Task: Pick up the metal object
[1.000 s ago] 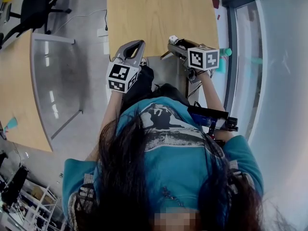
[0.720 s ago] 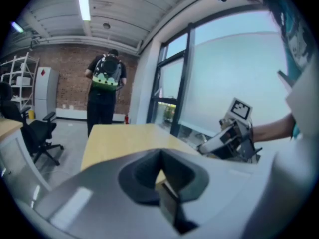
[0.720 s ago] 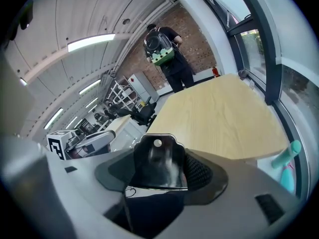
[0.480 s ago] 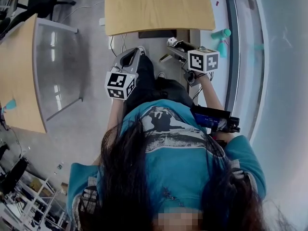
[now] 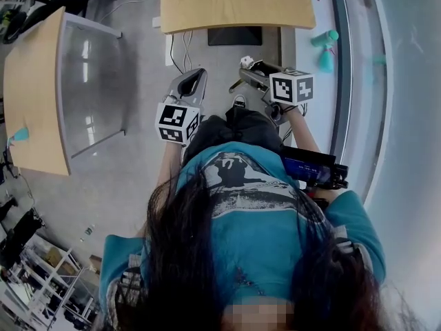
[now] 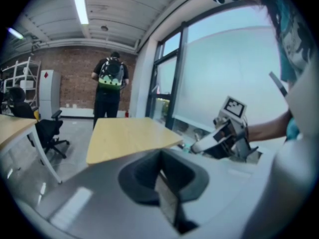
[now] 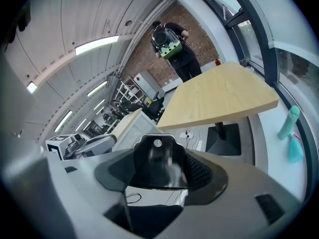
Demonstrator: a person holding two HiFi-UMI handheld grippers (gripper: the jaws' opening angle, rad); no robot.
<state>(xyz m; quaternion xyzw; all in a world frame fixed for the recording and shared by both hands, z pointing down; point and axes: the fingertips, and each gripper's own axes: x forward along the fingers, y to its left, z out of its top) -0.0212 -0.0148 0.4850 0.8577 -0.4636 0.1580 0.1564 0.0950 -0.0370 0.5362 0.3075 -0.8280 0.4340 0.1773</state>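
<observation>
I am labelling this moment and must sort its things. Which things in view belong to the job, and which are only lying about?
Job:
- metal object, between the jaws of the right gripper
- left gripper, jaws together, nothing in them

Lying about:
- table
- teal bottles
- chair
- person with backpack

Wooden tables (image 5: 234,2) on grey floor (image 5: 138,164); brick wall (image 6: 65,78), tall windows (image 6: 224,68).

We see the metal object (image 7: 154,167), a dark, glossy flat plate with a round hole near its top edge, standing upright, clamped between the right gripper's (image 7: 160,174) jaws.
</observation>
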